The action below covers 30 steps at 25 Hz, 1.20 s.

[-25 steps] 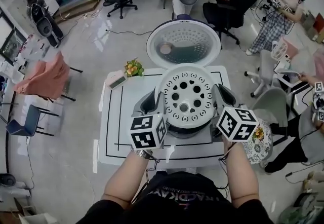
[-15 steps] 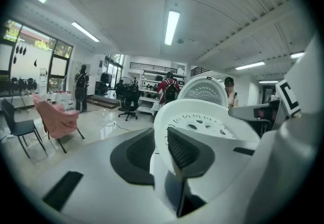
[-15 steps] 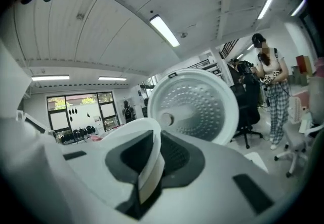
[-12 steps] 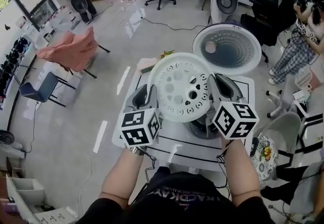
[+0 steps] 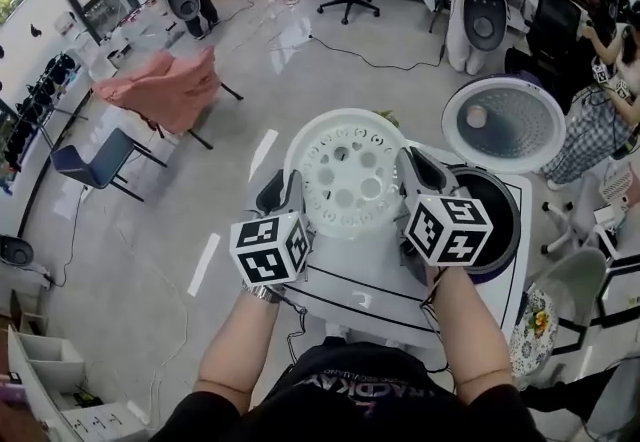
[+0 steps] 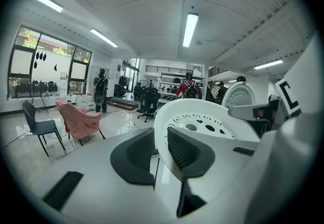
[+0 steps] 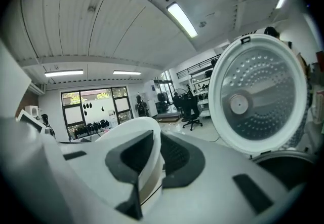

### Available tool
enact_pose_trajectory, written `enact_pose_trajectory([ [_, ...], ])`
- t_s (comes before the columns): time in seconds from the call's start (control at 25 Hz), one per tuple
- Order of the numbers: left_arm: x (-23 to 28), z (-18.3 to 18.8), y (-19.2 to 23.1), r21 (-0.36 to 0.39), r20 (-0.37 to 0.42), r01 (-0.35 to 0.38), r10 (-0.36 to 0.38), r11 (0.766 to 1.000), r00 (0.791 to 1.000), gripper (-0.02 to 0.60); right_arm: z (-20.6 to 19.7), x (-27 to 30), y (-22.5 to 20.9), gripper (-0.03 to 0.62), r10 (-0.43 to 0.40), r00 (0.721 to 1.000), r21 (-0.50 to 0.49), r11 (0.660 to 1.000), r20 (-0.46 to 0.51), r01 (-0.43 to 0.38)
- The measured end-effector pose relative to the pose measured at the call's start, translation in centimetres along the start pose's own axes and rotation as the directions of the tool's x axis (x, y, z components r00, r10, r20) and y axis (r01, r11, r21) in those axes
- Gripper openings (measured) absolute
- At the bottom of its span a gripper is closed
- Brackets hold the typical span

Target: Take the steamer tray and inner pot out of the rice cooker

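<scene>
Steamer tray [image 5: 347,168] is clear of the rice cooker [image 5: 497,226]; our left hand-held gripper [image 5: 293,192] and right hand-held gripper [image 5: 410,165] pinch its rim.

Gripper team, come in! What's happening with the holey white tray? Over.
Left gripper, right gripper shut on steamer tray rim. Tray held clear of open rice cooker. Nothing in the way.

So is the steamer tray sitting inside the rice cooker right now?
No, the left gripper and right gripper hold the steamer tray left of the rice cooker.
</scene>
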<state>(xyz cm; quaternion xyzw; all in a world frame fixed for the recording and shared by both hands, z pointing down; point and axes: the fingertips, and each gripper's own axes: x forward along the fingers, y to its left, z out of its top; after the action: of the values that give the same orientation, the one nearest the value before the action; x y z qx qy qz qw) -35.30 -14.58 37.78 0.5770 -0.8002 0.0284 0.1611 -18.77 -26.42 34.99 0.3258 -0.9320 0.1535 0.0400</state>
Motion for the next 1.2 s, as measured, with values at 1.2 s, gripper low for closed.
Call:
enact_pose_trajectory([
  [1.2, 12.0, -11.8, 9.5, -0.101, -0.198, 0.053, -0.073, 0.993, 0.978, 0.072, -16.8, 12.8, -2.9, 0.048, -0.156, 0.953, 0.075, 0.981, -0.259, 0.181],
])
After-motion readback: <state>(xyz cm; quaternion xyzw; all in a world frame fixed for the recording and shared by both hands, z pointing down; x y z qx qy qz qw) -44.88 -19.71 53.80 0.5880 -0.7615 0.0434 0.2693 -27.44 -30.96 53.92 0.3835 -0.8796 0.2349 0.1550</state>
